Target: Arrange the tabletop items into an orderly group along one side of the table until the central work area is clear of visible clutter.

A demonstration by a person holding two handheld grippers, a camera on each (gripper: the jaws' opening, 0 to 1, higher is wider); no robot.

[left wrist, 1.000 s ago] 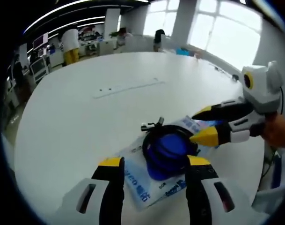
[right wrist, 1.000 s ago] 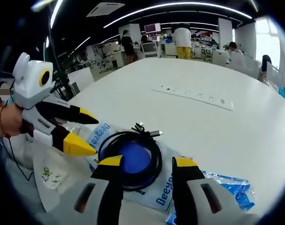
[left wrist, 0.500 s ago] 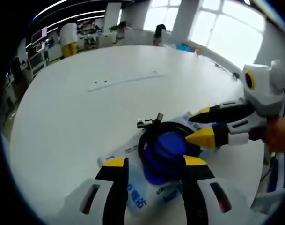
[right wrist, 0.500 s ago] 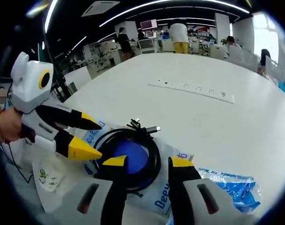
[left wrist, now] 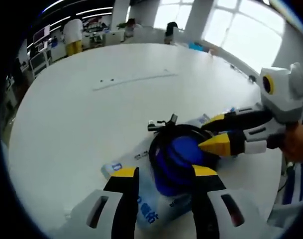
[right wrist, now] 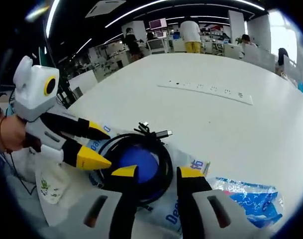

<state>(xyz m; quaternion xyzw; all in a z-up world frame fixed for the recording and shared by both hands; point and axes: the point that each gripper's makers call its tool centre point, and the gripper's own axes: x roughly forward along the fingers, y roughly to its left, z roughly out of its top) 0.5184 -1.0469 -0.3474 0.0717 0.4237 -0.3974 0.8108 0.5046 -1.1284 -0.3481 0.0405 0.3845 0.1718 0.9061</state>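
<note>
While both tools hover open and empty, the left tool and right tool flank the coiled black cable on the blue disc — atop a printed bag near the surface edge. Next, I judge: grip the cable.

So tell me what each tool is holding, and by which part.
Nothing is held. The left tool and right tool are both open, poised around the coiled black cable without gripping it.

cable black | disc blue | bag white, blue lettering | table white
</note>
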